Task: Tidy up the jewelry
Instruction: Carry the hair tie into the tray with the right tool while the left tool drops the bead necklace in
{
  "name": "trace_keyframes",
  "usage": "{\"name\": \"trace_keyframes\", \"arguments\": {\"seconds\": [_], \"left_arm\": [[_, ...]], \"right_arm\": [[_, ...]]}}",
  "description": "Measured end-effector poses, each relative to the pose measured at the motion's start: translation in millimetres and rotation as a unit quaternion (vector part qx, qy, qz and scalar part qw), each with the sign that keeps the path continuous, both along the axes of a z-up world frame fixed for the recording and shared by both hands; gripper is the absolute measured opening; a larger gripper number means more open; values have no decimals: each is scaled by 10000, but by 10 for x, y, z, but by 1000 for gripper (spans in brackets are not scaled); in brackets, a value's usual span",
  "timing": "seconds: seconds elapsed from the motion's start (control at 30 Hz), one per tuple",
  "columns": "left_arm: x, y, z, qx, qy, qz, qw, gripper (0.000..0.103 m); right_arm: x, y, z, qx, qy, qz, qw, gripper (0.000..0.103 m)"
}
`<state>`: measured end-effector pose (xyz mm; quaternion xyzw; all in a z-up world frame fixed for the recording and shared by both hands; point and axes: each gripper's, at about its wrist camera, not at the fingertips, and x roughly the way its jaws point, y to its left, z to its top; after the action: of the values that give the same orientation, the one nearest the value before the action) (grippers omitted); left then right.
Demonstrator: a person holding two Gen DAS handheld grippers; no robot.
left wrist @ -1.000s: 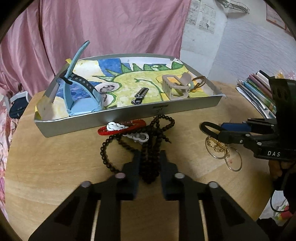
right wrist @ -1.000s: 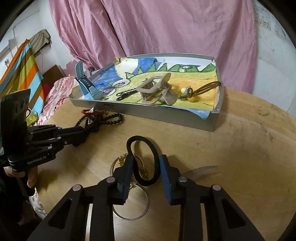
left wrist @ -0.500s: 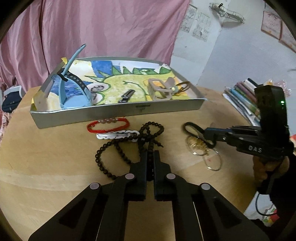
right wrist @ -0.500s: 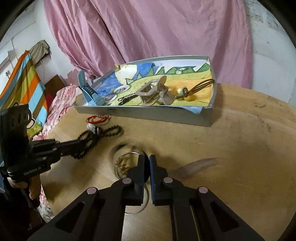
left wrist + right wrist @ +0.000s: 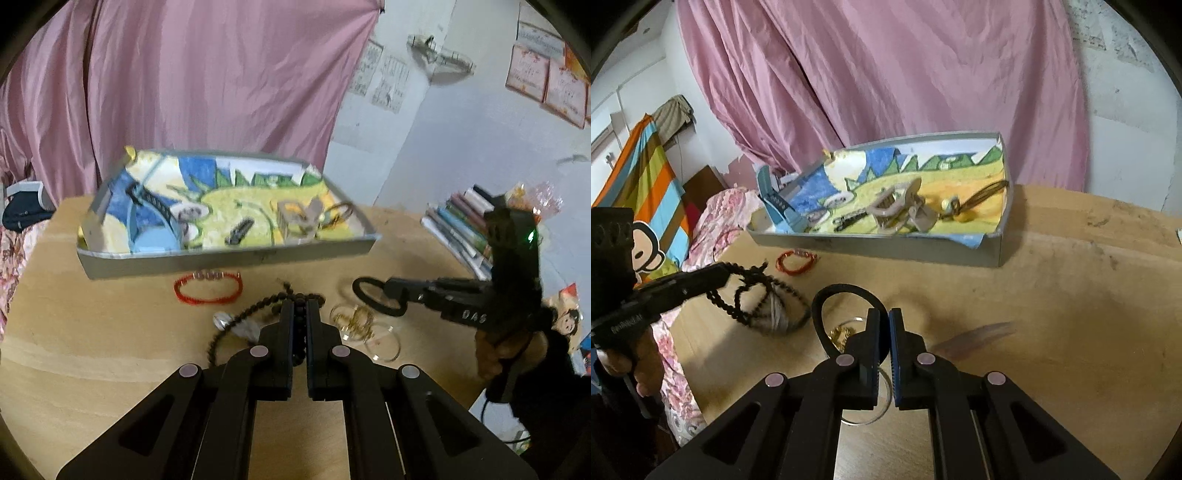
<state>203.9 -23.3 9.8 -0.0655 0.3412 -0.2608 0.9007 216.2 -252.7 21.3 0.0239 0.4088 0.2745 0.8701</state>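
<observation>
Above the wooden table [image 5: 92, 339], the black bead necklace [image 5: 750, 299] dangles from the left gripper [image 5: 300, 314], pinched tight; its loops could snag the white clip [image 5: 236, 325]. The right gripper [image 5: 883, 325] clamps the black hair tie [image 5: 831, 295], which may catch the gold rings [image 5: 354, 321] short of the tray [image 5: 886, 249]

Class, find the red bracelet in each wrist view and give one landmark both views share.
Left wrist view: the red bracelet lies on the table left of centre, just in front of the tray's near wall.
Right wrist view: the bracelet lies left of centre, in front of the tray's left end.
Shared landmark: the tray with the painted lining.
</observation>
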Motion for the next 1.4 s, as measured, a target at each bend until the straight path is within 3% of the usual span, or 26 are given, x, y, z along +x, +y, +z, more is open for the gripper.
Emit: {"name": "trace_keyframes", "arguments": {"seconds": [0.1, 0.53, 0.87, 1.13, 1.4], "left_arm": [[9, 89, 136, -206, -117, 50, 9997, 3], [31, 110, 421, -213, -561, 160, 9981, 3], [502, -9, 658, -223, -1168, 443, 9919, 3], [1110, -129, 330, -107, -794, 531, 9954, 3], [1305, -136, -12, 86, -314, 613, 9976, 3]], "right_arm": [[-8, 2, 49, 100, -87, -15, 9999, 5], [85, 103, 193, 283, -349, -5, 9990, 5], [672, 98, 361, 381, -736, -770, 9936, 5], [982, -62, 139, 245, -534, -1417, 9882, 5], [1059, -30, -14, 14, -371, -1402, 9894, 6]]}}
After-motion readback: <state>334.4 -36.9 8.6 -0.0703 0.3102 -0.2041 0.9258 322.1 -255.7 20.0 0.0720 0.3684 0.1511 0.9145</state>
